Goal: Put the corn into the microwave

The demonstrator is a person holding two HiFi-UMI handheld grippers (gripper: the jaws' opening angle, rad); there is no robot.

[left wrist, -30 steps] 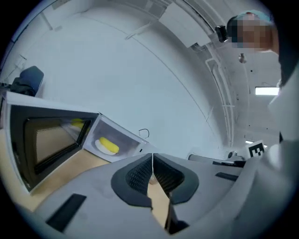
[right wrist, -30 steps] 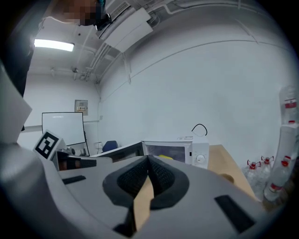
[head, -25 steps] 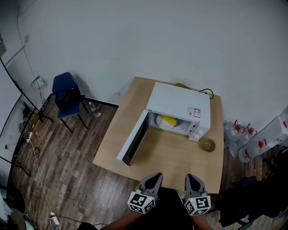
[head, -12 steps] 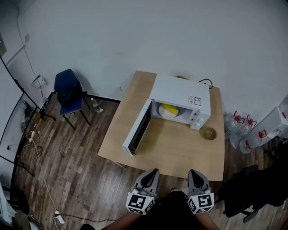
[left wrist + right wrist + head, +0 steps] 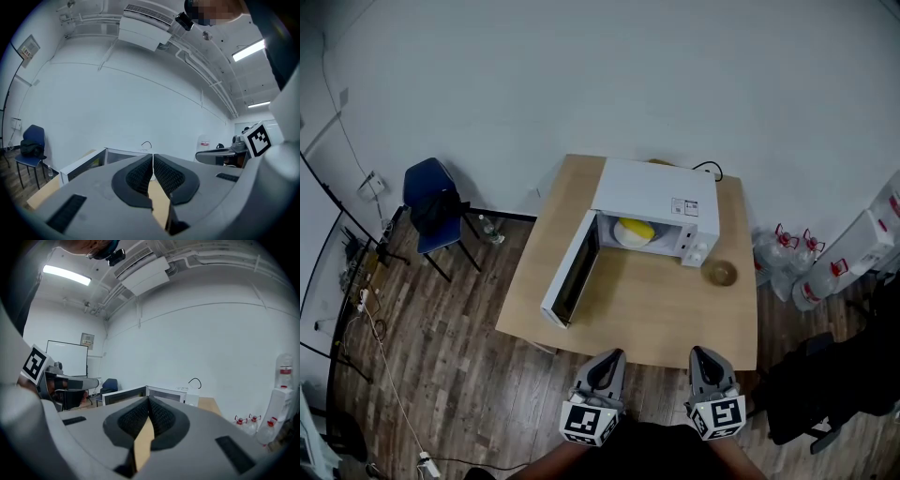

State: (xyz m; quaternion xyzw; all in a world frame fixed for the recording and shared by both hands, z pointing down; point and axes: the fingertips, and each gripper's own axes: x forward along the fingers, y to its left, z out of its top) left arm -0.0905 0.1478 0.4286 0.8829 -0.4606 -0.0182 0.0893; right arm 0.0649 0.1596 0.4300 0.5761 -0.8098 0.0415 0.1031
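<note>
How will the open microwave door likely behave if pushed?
The microwave door stands wide open on its left hinge, so a light push probably swings it shut. It looks rigid, unlikely to flex. The microwave sits flat on the table, likely staying put.

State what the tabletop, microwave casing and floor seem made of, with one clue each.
Light tan rectangular tabletop: probably wood or laminate, matt; even pale colour.
White box-shaped microwave: likely painted metal, smooth; flat uniform panels.
Dark brown plank floor: wood or wood-look boards, slight sheen; staggered seams.
</note>
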